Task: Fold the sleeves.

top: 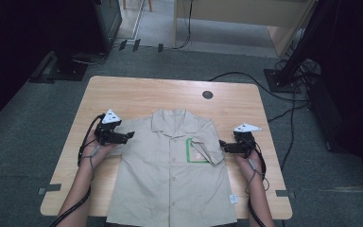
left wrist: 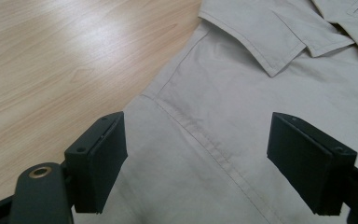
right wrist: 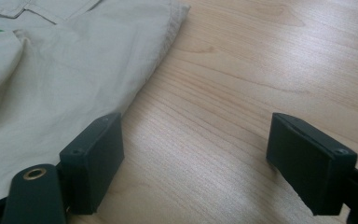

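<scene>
Two grippers flank the shirt (top: 170,175), which lies flat, collar away from you, on the table (top: 137,94). Your left gripper (top: 131,135) hangs over its shoulder seam, jaws wide apart, empty. Your right gripper (top: 221,145) sits just beside the folded sleeve (top: 207,150), jaws equally wide, gripping nothing.

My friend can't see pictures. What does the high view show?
A beige short-sleeved shirt lies flat on a wooden table, one sleeve folded over its green-edged pocket. A person's hands hold the left gripper and right gripper open at the shirt's two sides.
</scene>
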Motion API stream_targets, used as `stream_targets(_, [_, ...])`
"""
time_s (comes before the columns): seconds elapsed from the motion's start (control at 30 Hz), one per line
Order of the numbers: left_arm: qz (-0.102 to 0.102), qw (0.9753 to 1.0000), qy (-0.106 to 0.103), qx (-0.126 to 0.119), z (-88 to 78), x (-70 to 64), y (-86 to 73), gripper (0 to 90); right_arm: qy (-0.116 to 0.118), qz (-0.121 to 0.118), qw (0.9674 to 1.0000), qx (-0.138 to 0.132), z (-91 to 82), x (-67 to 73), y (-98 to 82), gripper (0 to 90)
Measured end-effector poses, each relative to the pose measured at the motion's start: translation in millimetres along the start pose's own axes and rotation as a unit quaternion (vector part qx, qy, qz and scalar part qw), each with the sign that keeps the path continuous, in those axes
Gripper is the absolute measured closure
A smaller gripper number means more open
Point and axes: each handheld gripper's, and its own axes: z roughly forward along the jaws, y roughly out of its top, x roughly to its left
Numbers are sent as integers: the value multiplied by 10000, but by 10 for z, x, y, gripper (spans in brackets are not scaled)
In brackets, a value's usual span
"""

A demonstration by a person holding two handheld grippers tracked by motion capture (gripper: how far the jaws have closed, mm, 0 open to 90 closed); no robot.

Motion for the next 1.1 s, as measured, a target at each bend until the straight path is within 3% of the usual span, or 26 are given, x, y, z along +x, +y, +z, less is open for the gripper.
stream_targets(0.4, [-12, 10000, 15, 61, 41, 20, -38, 200, -4, 17, 10000, 6, -4, 7, -3, 183])
stream_targets(1.1, [-146, 9996, 203, 91, -38, 198, -177, 200, -4, 21, 10000, 6, -5, 9, -4, 182])
